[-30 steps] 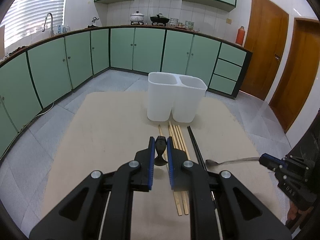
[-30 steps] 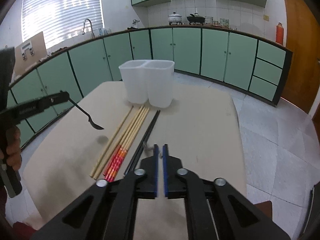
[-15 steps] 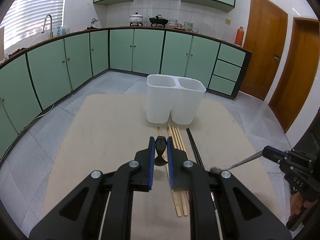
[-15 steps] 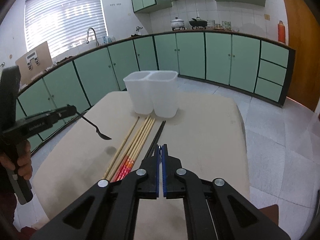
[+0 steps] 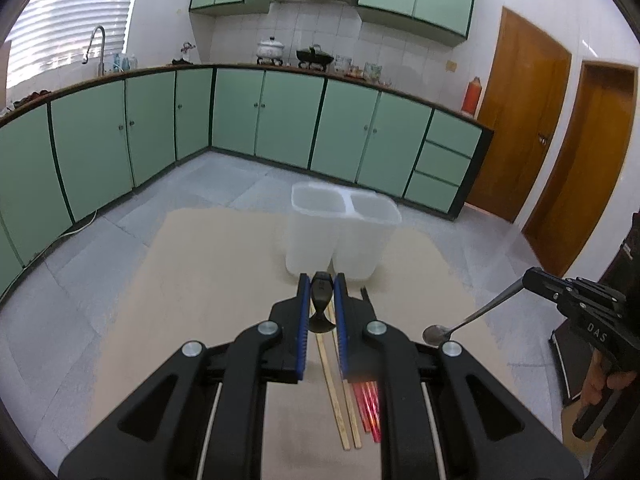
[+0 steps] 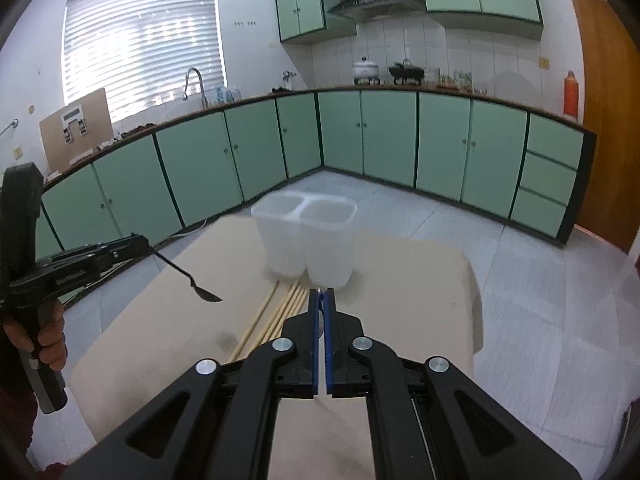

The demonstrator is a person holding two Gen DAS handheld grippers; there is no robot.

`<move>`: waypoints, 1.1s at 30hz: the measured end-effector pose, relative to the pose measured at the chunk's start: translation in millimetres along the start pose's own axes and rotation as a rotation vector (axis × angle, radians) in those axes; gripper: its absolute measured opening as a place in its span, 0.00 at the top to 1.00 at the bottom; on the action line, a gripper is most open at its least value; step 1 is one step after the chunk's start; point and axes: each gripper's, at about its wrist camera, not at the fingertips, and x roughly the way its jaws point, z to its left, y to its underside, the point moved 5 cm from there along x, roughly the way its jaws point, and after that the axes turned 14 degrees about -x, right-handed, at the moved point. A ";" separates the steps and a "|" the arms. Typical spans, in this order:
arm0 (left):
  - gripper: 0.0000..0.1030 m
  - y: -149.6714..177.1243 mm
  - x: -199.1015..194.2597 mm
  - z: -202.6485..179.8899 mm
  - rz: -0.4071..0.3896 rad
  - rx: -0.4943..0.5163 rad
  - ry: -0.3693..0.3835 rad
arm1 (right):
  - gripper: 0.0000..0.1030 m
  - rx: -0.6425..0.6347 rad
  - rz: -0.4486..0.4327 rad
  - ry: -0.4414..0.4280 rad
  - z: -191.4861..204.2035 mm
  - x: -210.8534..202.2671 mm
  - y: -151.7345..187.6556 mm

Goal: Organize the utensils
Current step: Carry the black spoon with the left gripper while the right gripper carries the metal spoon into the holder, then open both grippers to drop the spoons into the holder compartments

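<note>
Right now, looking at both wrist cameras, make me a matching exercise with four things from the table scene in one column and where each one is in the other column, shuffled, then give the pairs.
Things:
1. black spoon
2. metal spoon
3. wooden chopsticks
4. white two-compartment holder

Places:
A. standing upright at the far part of the table
B. lying flat on the table, in front of the holder
C. held in the left tool, off the table
D. held by its handle in the right tool, bowl hanging over the table

Pairs: 1-C, 2-D, 3-B, 4-A
</note>
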 end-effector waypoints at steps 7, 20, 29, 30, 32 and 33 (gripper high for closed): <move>0.90 -47.7 -16.1 -16.1 -0.108 0.011 0.023 | 0.98 -0.056 -0.102 0.016 -12.2 -6.1 -60.4; 0.90 -107.2 69.0 -52.8 -0.107 0.042 0.026 | 0.98 -0.084 -0.101 0.059 -43.1 91.7 -133.6; 0.88 -97.4 146.2 -35.1 0.042 0.024 -0.027 | 0.96 -0.057 0.009 0.009 -41.8 157.6 -104.4; 0.88 -95.1 149.9 -32.7 0.053 0.023 -0.034 | 0.93 -0.054 0.013 0.004 -41.4 159.7 -101.8; 0.85 -93.2 149.6 -25.3 0.058 0.018 -0.034 | 0.74 -0.054 0.016 0.014 -41.3 158.9 -95.6; 0.78 -91.3 146.8 -23.2 0.056 0.017 -0.033 | 0.71 -0.050 0.012 0.022 -43.4 156.8 -93.9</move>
